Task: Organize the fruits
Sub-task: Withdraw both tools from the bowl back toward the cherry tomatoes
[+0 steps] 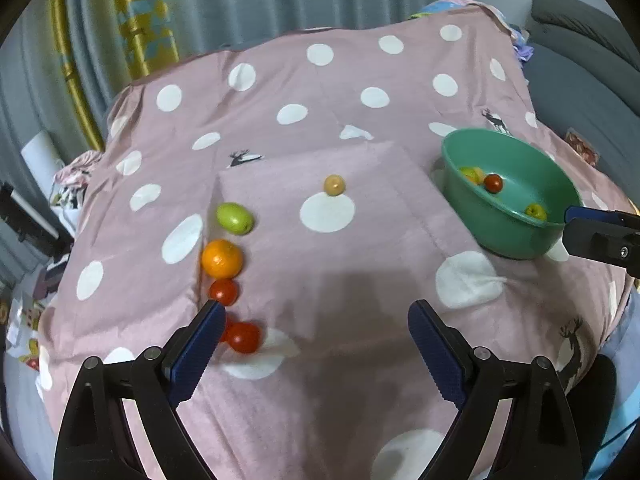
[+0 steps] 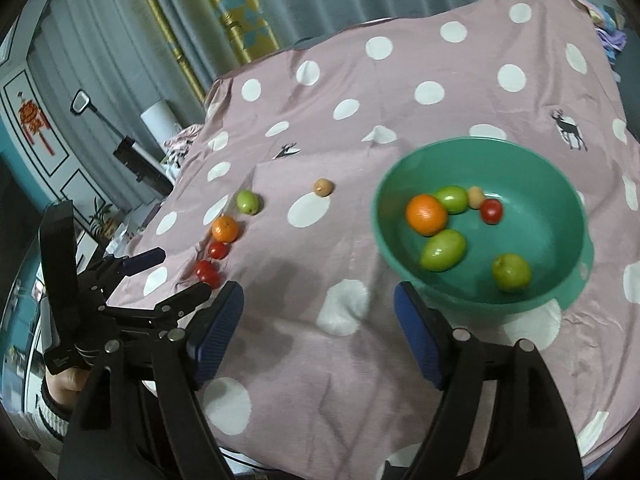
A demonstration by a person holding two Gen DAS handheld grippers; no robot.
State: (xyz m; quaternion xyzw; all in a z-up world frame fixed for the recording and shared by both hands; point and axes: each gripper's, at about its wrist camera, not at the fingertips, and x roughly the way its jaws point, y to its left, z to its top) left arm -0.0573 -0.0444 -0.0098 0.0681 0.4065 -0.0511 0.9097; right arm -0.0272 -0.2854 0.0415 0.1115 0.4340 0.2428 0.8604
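Tilting down toward the cloth [image 1: 360, 240], the left gripper [image 1: 316, 344] stands wide with nothing between its pads; the near tomatoes [image 1: 244, 337] lie just beside its left finger. The right gripper [image 2: 318, 320] also points down, jaws wide and empty, just near of the bowl [image 2: 560, 184]. The green bowl sits at right, holding an orange [image 2: 426, 215], three green fruits, a tomato and a small tan fruit. Left of it on the cloth lie a row of tomatoes, another orange [image 1: 222, 258], a green fruit [image 1: 235, 218] and, farther off, a tan fruit [image 1: 334, 185].
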